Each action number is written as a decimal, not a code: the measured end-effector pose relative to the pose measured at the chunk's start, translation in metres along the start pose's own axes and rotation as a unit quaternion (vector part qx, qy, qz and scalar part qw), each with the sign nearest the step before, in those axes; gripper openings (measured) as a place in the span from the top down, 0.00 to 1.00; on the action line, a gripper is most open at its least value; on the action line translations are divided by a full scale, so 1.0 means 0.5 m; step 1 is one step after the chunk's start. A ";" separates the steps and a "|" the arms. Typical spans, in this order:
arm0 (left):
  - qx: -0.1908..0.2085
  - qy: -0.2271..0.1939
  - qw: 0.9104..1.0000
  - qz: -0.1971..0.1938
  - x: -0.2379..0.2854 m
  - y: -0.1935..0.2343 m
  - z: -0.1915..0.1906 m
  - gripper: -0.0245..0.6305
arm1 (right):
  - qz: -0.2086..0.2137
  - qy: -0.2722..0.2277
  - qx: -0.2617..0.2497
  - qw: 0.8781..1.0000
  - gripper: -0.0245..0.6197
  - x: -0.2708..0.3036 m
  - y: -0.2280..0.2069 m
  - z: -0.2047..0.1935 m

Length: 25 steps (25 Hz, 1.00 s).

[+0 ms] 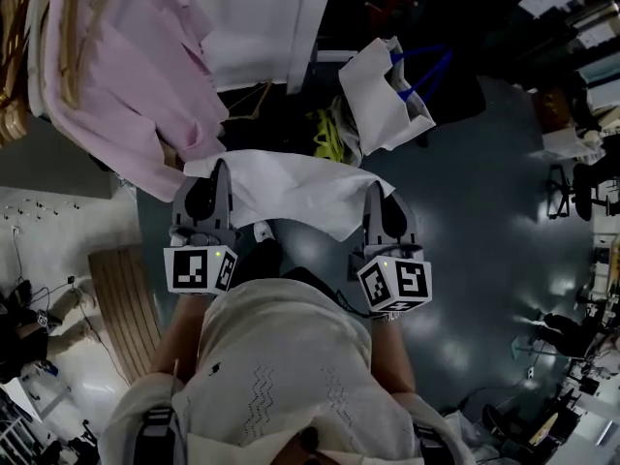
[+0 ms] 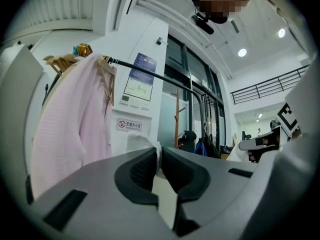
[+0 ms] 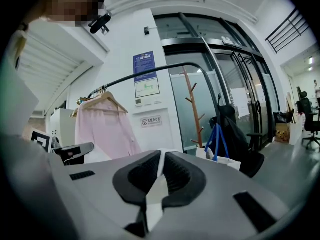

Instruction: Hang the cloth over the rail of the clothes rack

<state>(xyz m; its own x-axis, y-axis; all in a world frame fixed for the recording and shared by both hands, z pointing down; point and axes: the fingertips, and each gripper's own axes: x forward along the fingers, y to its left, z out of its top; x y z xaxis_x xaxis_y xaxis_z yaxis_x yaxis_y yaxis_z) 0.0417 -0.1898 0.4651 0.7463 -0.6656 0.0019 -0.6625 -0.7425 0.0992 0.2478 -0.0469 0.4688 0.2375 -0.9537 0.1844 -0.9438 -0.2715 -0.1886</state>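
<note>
The left gripper (image 1: 218, 172) and right gripper (image 1: 373, 192) each pinch tight on the cloth (image 1: 291, 187), stretched between them. The rail (image 3: 150, 70) is at 12 o'clock, bare right of the pink shirt (image 3: 102, 126). Gray floor (image 1: 484, 250) lies open at 3 o'clock.

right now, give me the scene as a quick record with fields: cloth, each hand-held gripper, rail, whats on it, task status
cloth: white cloth, stretched out in front of the person
left hand-held gripper: jaws closed on one edge of the cloth
right hand-held gripper: jaws closed on the other edge
rail: black rail, ahead of and above both
on the rail: pink shirt on a wooden hanger
nearby: white bag with blue handles, beyond the cloth
status: cloth not yet over the rail
</note>
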 end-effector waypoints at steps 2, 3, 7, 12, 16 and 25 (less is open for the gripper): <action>0.004 -0.007 1.000 -0.007 0.051 0.015 0.012 0.92 | -0.002 -0.011 -0.006 1.000 0.93 0.041 -0.003 0.025; 0.010 -0.006 1.000 -0.012 0.076 0.020 0.013 0.92 | -0.001 -0.015 -0.009 1.000 0.93 0.061 -0.007 0.032; 0.016 0.017 1.000 -0.008 0.120 0.044 -0.020 0.92 | 0.006 -0.004 -0.028 1.000 0.93 0.129 -0.021 0.014; 0.020 0.020 0.999 0.017 0.132 0.071 -0.077 0.92 | 0.026 0.017 -0.029 0.999 0.93 0.204 -0.036 -0.025; 0.031 0.024 0.998 0.043 0.141 0.076 -0.113 0.92 | 0.047 0.042 -0.032 0.998 0.93 0.253 -0.045 -0.067; 0.034 0.034 0.994 0.096 0.154 0.086 -0.086 0.92 | 0.099 0.051 -0.036 0.993 0.93 0.314 -0.046 -0.062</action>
<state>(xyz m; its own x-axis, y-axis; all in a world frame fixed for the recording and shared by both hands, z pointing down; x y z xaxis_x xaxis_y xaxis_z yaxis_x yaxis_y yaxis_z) 0.0732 -0.2698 0.5122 0.6075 -0.7900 0.0824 -0.7937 -0.6079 0.0231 0.2997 -0.1862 0.5321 0.0240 -0.9686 0.2476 -0.9847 -0.0657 -0.1616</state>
